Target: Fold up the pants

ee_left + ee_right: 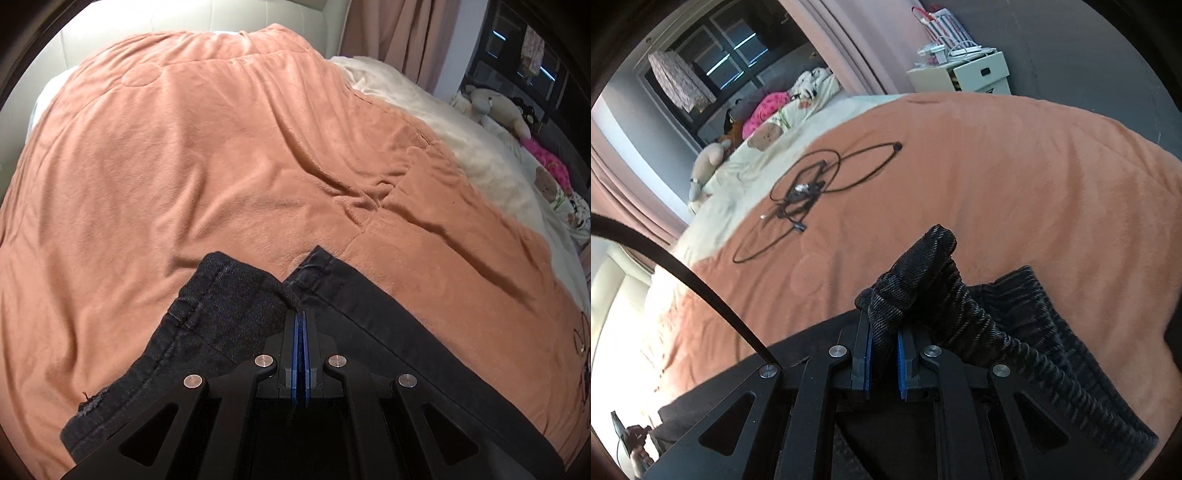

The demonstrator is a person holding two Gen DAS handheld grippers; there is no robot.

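Observation:
Dark denim pants (229, 317) lie on an orange blanket (221, 166) over a bed. In the left wrist view two hemmed leg ends fan out just ahead of my left gripper (300, 314). Its jaws are closed on the edge of the fabric where the two legs meet. In the right wrist view my right gripper (884, 332) is shut on a bunched fold of the pants (923, 273), which rises above the fingers and drapes off to the right over the blanket (997, 177).
A tangle of black cables (812, 188) lies on the blanket ahead and left of the right gripper. Stuffed toys and a pink cloth (517, 122) sit along the bed's far side. A white nightstand (964, 74) stands beyond the bed. Curtains (399, 33) hang behind.

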